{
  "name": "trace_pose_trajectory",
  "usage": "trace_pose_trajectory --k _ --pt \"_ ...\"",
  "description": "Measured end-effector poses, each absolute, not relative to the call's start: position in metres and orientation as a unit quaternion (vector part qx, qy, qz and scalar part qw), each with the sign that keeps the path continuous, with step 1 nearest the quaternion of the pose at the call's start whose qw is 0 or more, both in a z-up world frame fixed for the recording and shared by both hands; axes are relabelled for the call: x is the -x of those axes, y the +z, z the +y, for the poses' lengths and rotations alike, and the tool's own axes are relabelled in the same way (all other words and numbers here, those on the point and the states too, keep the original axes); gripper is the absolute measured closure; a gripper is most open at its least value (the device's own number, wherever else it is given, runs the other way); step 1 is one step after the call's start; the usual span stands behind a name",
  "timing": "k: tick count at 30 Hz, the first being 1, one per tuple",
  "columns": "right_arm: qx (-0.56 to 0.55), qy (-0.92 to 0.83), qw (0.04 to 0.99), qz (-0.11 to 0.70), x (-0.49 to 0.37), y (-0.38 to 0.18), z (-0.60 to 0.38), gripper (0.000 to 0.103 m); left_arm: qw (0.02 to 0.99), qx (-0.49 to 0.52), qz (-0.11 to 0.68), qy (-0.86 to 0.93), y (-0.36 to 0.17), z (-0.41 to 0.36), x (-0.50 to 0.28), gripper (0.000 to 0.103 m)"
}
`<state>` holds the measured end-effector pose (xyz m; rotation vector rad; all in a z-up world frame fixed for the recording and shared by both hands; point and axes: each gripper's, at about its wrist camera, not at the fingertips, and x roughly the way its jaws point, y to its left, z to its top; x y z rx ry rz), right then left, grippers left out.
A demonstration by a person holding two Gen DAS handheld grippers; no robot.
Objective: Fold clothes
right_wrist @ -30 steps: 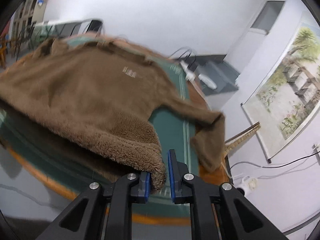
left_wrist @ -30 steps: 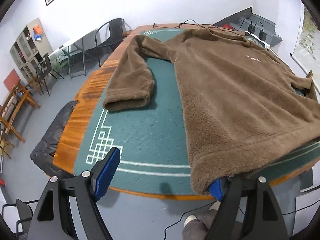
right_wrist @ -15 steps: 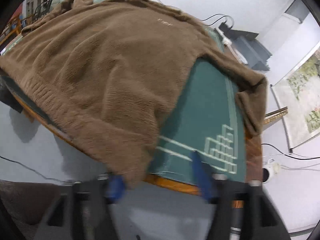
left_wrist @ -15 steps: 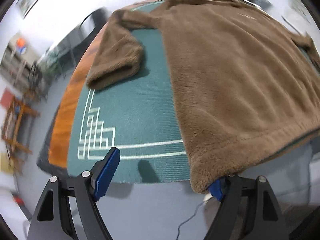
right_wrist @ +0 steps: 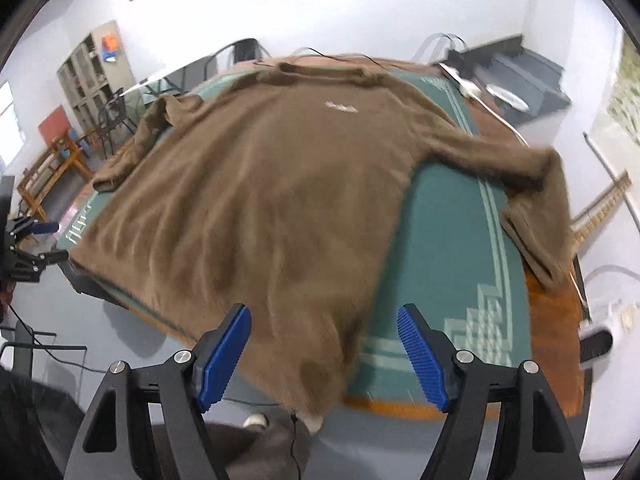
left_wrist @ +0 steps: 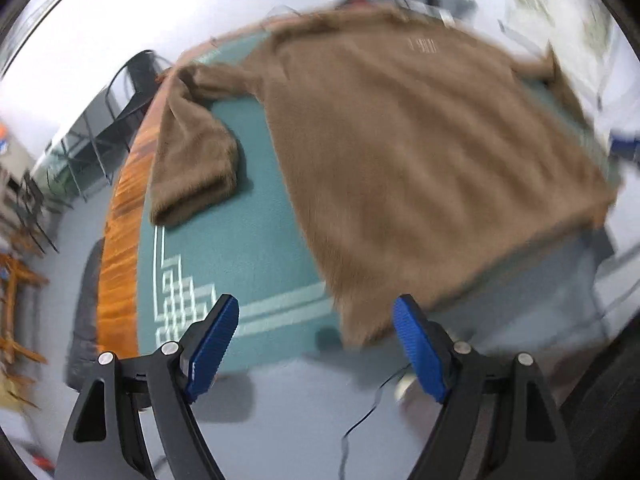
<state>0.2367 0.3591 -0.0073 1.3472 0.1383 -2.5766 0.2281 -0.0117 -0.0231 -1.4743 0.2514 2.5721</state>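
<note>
A brown fleece sweater lies spread front-up on the green mat, its hem hanging over the near table edge. It also shows in the right wrist view. One sleeve lies bent on the left, the other sleeve on the right. My left gripper is open and empty just off the hem's left corner. My right gripper is open, with the hem's right corner hanging between its blue pads without being held.
The wooden table edge borders the mat. Chairs, a shelf unit and wooden furniture stand at the left. A cable lies on the grey floor. A power strip sits at the right.
My right gripper was shut on the hem corner and has opened, letting it go. My left gripper has drawn back off the hem's other corner. Both views have swung.
</note>
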Motion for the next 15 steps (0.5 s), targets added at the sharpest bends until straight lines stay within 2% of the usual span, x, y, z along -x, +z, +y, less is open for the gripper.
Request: trace_pose_trajectory --k 4,9,15 --pt "-0.47 -0.868 0.14 0.084 -0.198 -0.027 0.323 0.026 0.059 0.48 0.043 0.874 -0.019 0.008 -0.199 0.02" --pt "-0.505 -0.844 0.154 0.095 -0.174 -0.06 0.313 0.026 0.032 0.501 0.055 0.863 -0.051 0.035 -0.172 0.02" --pt "-0.52 -0.829 0.171 0.115 -0.19 -0.084 0.33 0.024 0.015 0.526 0.075 0.847 -0.083 0.051 -0.178 0.019"
